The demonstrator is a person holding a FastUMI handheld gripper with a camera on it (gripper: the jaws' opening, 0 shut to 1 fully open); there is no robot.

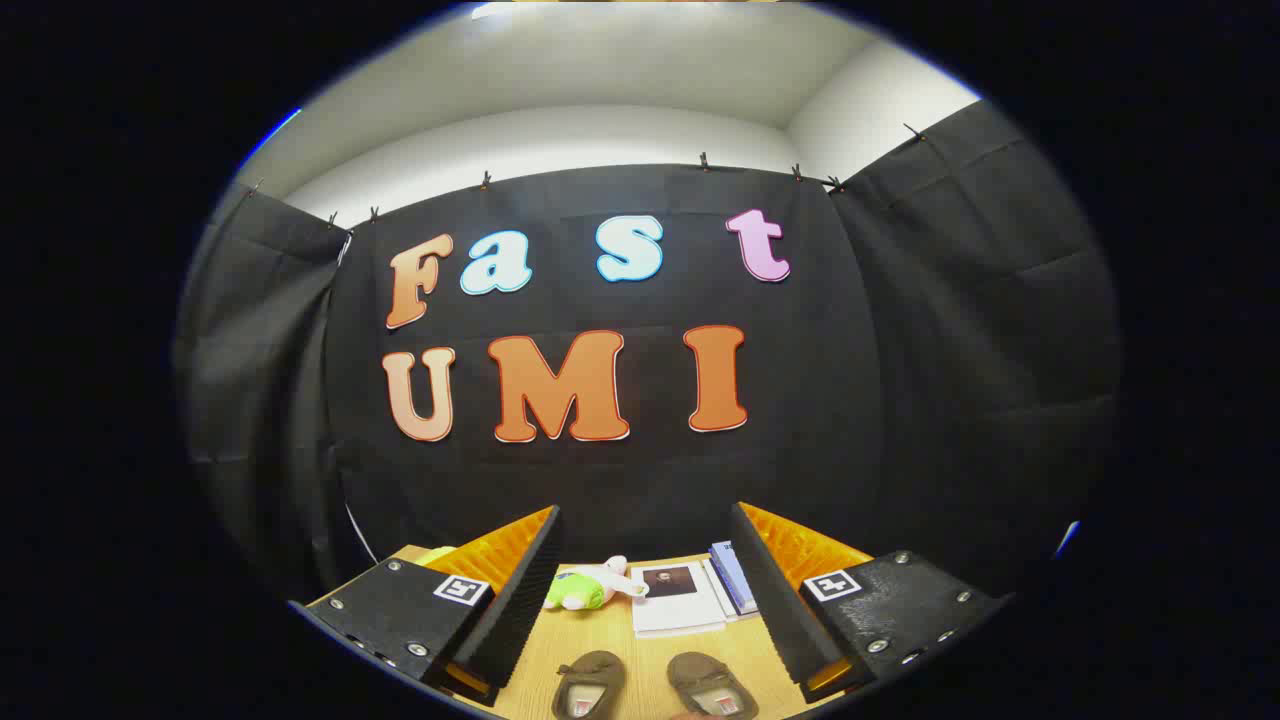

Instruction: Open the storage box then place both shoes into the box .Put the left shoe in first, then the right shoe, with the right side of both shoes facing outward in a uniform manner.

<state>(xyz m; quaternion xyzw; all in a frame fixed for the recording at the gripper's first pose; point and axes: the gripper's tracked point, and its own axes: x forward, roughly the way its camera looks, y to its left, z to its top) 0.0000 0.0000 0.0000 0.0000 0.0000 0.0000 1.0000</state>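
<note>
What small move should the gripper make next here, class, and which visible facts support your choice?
Probably tilt down and look for the storage box. The gripper is open and holds nothing. Two brown shoes lie side by side on the wooden table between the fingers. Beyond them lie a plush toy and books.

Wooden table bears two brown shoes, a plush toy and books

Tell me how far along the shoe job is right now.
Nothing looks done: both shoes, one and the other, sit on the table between the fingers. The tool is open, holding nothing. Opening the box and placing both shoes remain.
</note>
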